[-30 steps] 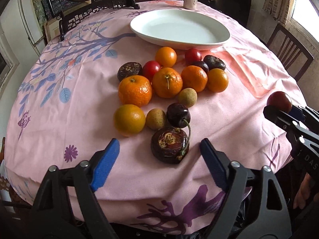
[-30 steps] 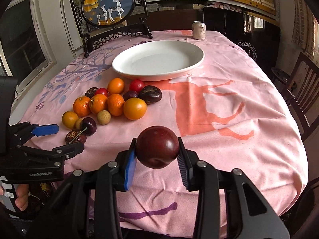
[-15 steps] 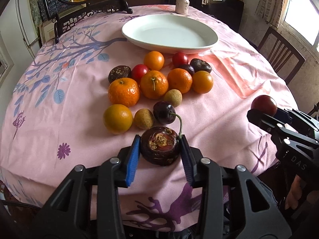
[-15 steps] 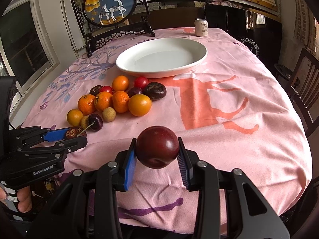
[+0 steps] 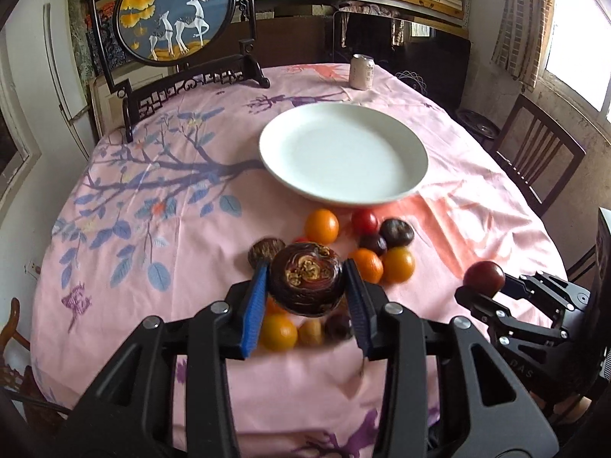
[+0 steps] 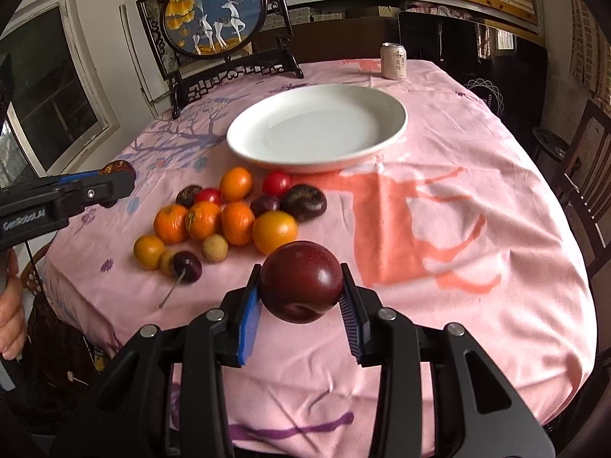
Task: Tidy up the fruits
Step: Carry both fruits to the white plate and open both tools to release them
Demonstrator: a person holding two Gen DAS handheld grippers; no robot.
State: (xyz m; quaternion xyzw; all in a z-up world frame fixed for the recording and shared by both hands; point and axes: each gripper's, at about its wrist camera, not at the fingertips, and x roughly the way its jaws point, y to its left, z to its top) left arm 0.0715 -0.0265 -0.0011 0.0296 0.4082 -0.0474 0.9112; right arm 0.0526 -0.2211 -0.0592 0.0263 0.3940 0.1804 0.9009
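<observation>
My left gripper (image 5: 305, 290) is shut on a dark brown water chestnut (image 5: 305, 283), held in the air above the fruit pile. My right gripper (image 6: 301, 297) is shut on a dark red plum (image 6: 301, 280), also off the cloth; in the left wrist view the plum (image 5: 484, 275) shows at the right. A pile of oranges (image 6: 237, 223), cherry tomatoes (image 6: 276, 183), longans (image 6: 215, 248), a cherry (image 6: 187, 266) and dark chestnuts (image 6: 304, 202) lies on the pink cloth. Behind the pile stands a white plate (image 6: 317, 128) with nothing on it.
A drink can (image 6: 394, 61) stands at the table's far edge. A framed deer screen (image 6: 214, 15) sits at the back left. Dark wooden chairs (image 5: 534, 160) stand to the right of the table. A person's hand (image 6: 9, 305) shows at the left edge.
My left gripper closed on the water chestnut and lifted it off the cloth, above the pile. The right gripper kept hold of the plum and barely moved.
</observation>
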